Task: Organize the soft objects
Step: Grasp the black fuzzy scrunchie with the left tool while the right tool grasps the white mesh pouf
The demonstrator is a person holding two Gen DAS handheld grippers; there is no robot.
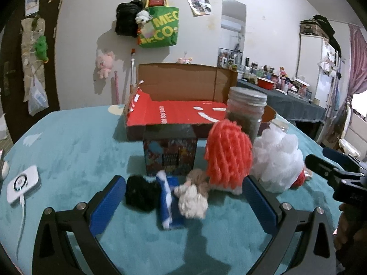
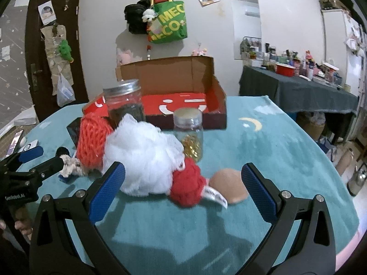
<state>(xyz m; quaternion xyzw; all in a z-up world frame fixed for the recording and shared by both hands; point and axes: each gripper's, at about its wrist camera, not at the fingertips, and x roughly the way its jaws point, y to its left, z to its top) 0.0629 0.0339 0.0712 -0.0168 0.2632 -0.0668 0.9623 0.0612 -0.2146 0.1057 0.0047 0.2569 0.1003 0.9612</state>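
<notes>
Nothing yet moved into cardboard box (image 2: 213, 105). Soft objects — white pouf (image 2: 142, 160), orange yarn (image 1: 227, 155), red ball (image 2: 187, 186) — bunched before it on teal cloth (image 2: 275, 149). Left gripper (image 1: 183, 197), right gripper (image 2: 183, 183): jaws wide, holding nothing.

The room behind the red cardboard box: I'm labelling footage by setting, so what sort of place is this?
Probably a lived-in home room: a green printed tote bag and pink plush toy hang on the wall, and a dark-clothed side table is crowded with bottles.

orange yarn wig (image 1: 228, 154) upright, mid-table | white mesh pouf (image 2: 142, 160) right beside it | red knit ball (image 2: 187, 186) touching pouf, near side
</notes>
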